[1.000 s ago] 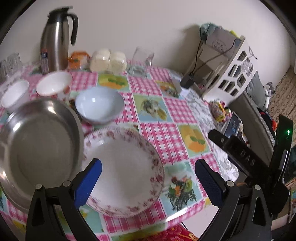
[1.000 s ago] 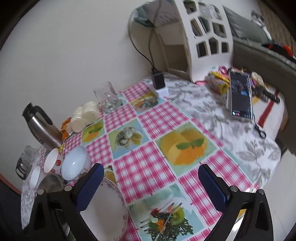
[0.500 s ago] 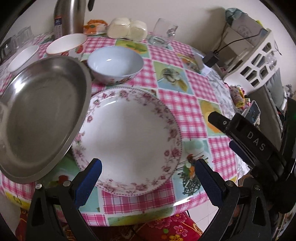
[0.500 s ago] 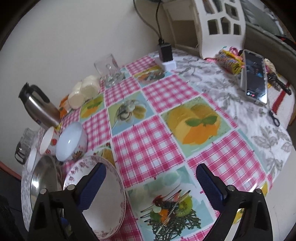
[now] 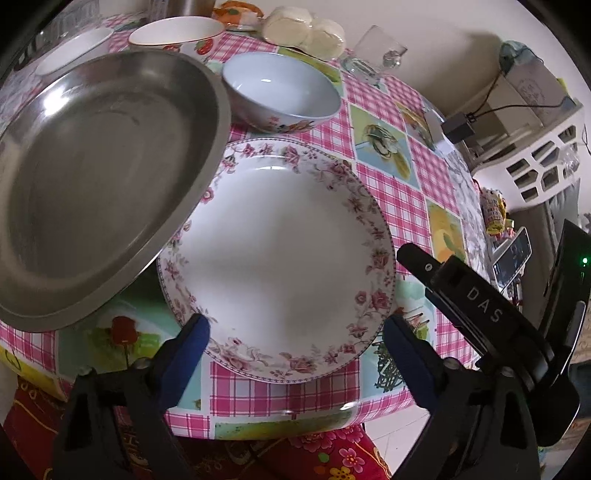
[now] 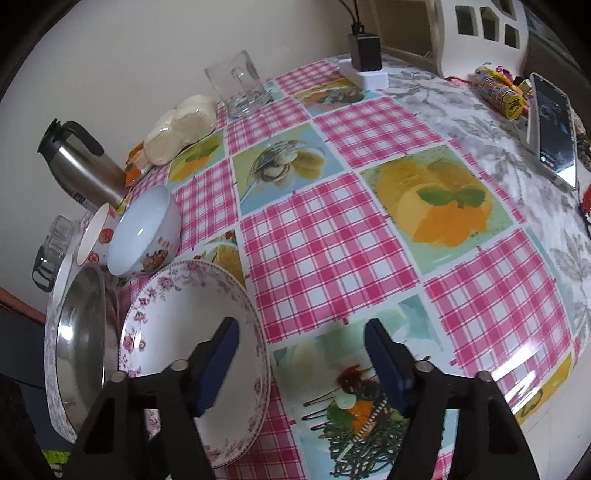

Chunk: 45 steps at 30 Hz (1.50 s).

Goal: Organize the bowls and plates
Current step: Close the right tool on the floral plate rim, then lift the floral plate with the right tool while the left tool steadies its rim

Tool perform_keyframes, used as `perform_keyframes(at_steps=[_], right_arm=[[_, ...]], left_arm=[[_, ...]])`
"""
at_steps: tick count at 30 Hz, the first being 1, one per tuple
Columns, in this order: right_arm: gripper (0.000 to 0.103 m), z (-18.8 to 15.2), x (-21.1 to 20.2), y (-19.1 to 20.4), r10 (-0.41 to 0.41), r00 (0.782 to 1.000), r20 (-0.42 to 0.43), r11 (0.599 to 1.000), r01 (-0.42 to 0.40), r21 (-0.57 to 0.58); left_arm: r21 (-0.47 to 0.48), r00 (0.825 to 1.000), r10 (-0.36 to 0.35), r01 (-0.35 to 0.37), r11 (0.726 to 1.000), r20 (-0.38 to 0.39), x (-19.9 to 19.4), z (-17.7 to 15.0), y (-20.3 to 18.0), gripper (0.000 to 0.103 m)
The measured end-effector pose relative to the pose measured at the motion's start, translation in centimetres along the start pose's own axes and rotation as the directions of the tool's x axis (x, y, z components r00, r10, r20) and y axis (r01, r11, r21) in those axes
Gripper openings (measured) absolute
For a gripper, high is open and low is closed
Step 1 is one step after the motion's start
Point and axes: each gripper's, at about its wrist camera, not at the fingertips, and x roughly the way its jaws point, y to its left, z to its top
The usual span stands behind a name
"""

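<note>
A white plate with a pink floral rim [image 5: 277,258] lies near the table's front edge, with its left side tucked under a large steel pan [image 5: 92,166]. Behind them stand a pale blue bowl [image 5: 280,92], a strawberry-patterned bowl [image 5: 177,33] and a small white bowl [image 5: 74,48]. My left gripper [image 5: 295,326] hovers over the plate's near rim; its jaws are closing and nothing is gripped. My right gripper [image 6: 301,332] straddles the plate's [image 6: 192,350] right rim, one finger over the plate and one over the cloth. Its jaws are closing and the pads are clear of the rim.
A steel thermos [image 6: 81,170], wrapped white buns [image 6: 181,125] and a glass mug [image 6: 236,81] stand along the wall. A phone [image 6: 554,129], snack packets and a plugged-in adapter [image 6: 364,51] lie at the right, by a white basket [image 5: 535,162]. Checked tablecloth [image 6: 332,240] fills the middle.
Both grippers have come down closer to the floral plate. The right gripper's jaws have narrowed, and its left finger now sits over the plate.
</note>
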Motion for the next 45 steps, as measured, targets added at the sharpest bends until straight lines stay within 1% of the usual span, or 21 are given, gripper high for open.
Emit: perform_keyframes(at_steps=[2, 4, 10, 12, 14, 16, 23, 27, 30, 32, 37, 42, 43, 44, 45], right_arm=[[0.056, 0.0, 0.2, 0.1, 0.002, 1.000, -0.007, 1.000, -0.002, -0.003], [0.055, -0.1, 0.4, 0.2, 0.016, 1.000, -0.017, 1.000, -0.016, -0.002], [0.032, -0.3, 1.1, 0.7, 0.044, 0.998, -0.047, 0.999, -0.044, -0.016], [0.028, -0.4, 1.2, 0.8, 0.058, 0.997, -0.055, 0.998, -0.059, -0.015], [0.020, -0.4, 1.3, 0.9, 0.063, 0.996, -0.057, 0.998, -0.064, -0.020], [0.018, -0.5, 1.3, 1.2, 0.062, 0.996, -0.061, 0.998, -0.064, -0.029], [0.018, -0.3, 1.5, 1.2, 0.033, 0.998, -0.061, 0.999, -0.035, -0.039], [0.018, -0.3, 1.0, 1.0, -0.047, 0.998, -0.036, 0.997, 0.045, -0.063], [0.018, -0.2, 0.8, 0.1, -0.070, 0.997, -0.031, 0.997, 0.069, -0.036], [0.018, -0.1, 0.6, -0.6, -0.081, 0.996, -0.030, 0.997, 0.081, -0.013], [0.018, 0.0, 0.5, -2.0, -0.108, 0.994, -0.035, 0.993, 0.110, 0.033], [0.018, 0.0, 0.4, -2.6, -0.094, 0.995, -0.036, 0.993, 0.096, 0.062], [0.018, 0.0, 0.5, -2.6, -0.093, 0.995, -0.036, 0.993, 0.095, 0.063], [0.018, 0.0, 0.5, -2.6, -0.093, 0.995, -0.035, 0.993, 0.095, 0.063], [0.018, 0.0, 0.5, -2.6, -0.092, 0.995, -0.036, 0.994, 0.094, 0.063]], left_arm=[[-0.009, 1.000, 0.002, -0.002, 1.000, 0.003, 0.0, 0.0, 0.2, 0.089], [-0.019, 1.000, 0.001, -0.001, 1.000, 0.006, -0.1, 0.1, 0.3, 0.089], [-0.030, 1.000, 0.012, -0.012, 0.999, 0.021, -0.5, 0.2, 0.5, 0.088], [-0.033, 1.000, 0.015, -0.014, 0.999, 0.023, -0.6, 0.2, 0.7, 0.087], [-0.038, 0.999, 0.025, -0.024, 0.999, 0.027, -0.8, 0.2, 0.8, 0.086], [-0.042, 0.999, 0.027, -0.026, 0.999, 0.030, -0.9, 0.2, 0.9, 0.086], [-0.030, 0.999, 0.022, -0.021, 0.999, 0.028, -1.0, 0.2, 0.6, 0.086], [-0.039, 1.000, 0.023, -0.022, 0.999, 0.013, -0.7, 0.1, 0.9, 0.086], [-0.039, 1.000, 0.020, -0.020, 0.999, 0.002, -0.4, 0.1, 0.9, 0.086], [-0.036, 1.000, 0.017, -0.017, 0.999, -0.007, -0.1, 0.1, 0.9, 0.077], [-0.033, 0.999, 0.030, -0.031, 0.999, -0.027, 0.8, 0.2, 0.9, 0.076], [-0.013, 0.999, 0.028, -0.028, 1.000, -0.021, 1.3, 0.6, 0.3, 0.075], [-0.011, 0.999, 0.027, -0.027, 1.000, -0.020, 1.4, 0.7, 0.2, 0.069], [-0.007, 0.999, 0.024, -0.024, 1.000, -0.021, 1.6, 0.8, 0.2, 0.059], [-0.005, 1.000, 0.016, -0.016, 1.000, -0.025, 1.8, 0.9, 0.1, 0.056]])
